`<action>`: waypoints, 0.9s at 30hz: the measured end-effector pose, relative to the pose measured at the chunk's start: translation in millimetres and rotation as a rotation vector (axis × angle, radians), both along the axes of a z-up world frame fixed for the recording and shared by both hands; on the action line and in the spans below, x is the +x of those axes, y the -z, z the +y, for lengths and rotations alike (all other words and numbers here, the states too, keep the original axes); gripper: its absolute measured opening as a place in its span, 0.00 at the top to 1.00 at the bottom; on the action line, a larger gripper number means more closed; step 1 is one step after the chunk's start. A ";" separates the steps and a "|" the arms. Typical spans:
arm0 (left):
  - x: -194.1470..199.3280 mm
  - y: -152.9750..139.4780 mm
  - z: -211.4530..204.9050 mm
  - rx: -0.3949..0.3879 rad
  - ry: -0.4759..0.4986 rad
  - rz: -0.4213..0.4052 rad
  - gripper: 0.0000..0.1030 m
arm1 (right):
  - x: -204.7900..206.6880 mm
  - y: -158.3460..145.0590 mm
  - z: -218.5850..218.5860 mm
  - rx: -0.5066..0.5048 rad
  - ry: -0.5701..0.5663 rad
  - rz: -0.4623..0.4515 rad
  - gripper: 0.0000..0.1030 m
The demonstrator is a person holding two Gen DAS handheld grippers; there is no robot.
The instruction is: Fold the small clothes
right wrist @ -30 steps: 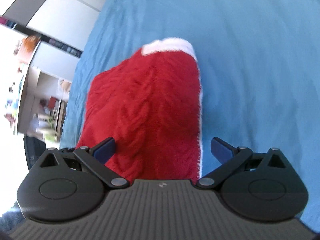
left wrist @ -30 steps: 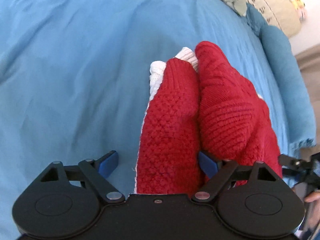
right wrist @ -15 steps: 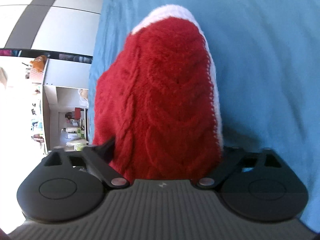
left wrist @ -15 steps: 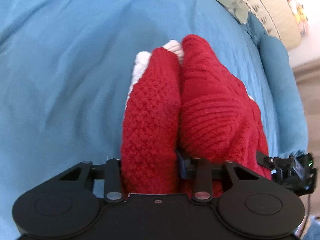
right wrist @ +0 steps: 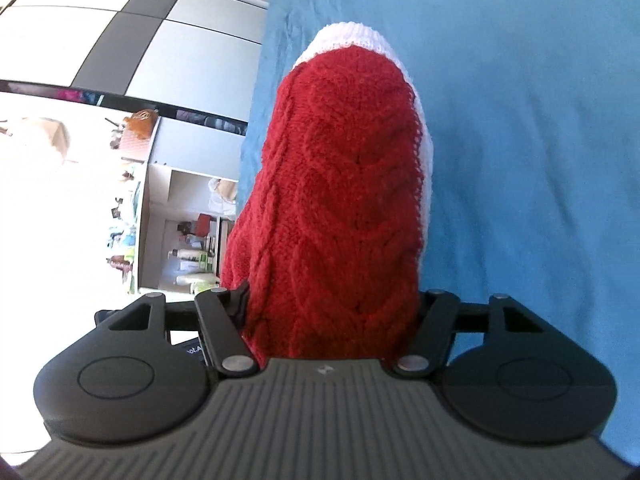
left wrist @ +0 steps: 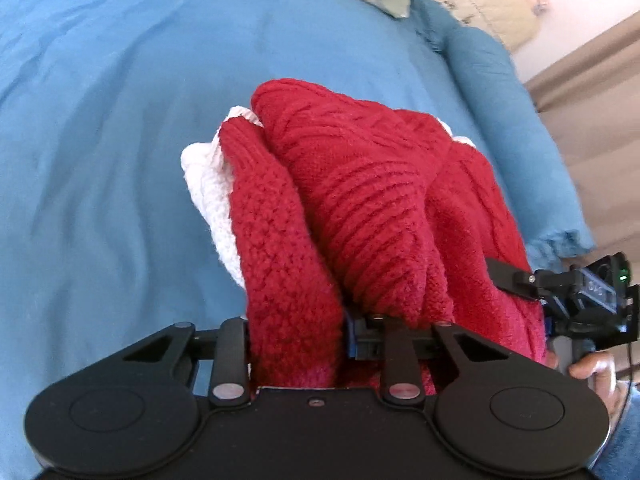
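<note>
Now we have both the left gripper (left wrist: 296,332) and right gripper (right wrist: 332,312) pinching the red knit sweater (left wrist: 360,208), bunched above the blue bedspread (left wrist: 100,140); we should keep equal tension and lay it flat.

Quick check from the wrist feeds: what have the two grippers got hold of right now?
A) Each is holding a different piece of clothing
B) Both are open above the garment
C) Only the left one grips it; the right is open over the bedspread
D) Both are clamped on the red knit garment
D: the left gripper and the right gripper each have their fingers closed against the red knit garment, bunched above the blue bedspread.
</note>
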State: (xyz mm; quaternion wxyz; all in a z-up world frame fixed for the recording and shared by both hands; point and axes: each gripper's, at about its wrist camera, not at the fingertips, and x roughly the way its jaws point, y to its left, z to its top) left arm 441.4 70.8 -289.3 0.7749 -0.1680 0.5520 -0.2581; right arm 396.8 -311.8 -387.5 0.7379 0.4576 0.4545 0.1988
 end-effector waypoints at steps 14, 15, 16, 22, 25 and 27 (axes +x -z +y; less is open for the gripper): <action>-114.7 45.5 -81.0 0.138 0.108 0.010 0.69 | -142.2 32.7 -81.1 -0.162 0.034 0.077 0.18; -114.5 46.5 -77.9 0.128 0.084 0.016 0.68 | -145.1 38.1 -85.5 -0.139 0.053 0.066 0.17; -113.7 46.3 -74.2 0.121 0.058 0.027 0.65 | -145.6 39.9 -88.1 -0.117 0.067 0.066 0.14; -134.6 6.2 -74.9 0.295 0.040 -0.057 0.23 | -150.6 6.0 -84.1 -0.242 0.049 0.083 0.00; -156.7 -39.8 -73.9 0.435 0.053 -0.197 0.06 | -162.5 -30.1 -83.5 -0.368 0.040 0.057 0.00; -165.6 -67.3 -77.9 0.462 0.077 -0.264 0.05 | -179.1 -60.8 -87.2 -0.462 0.037 -0.011 0.00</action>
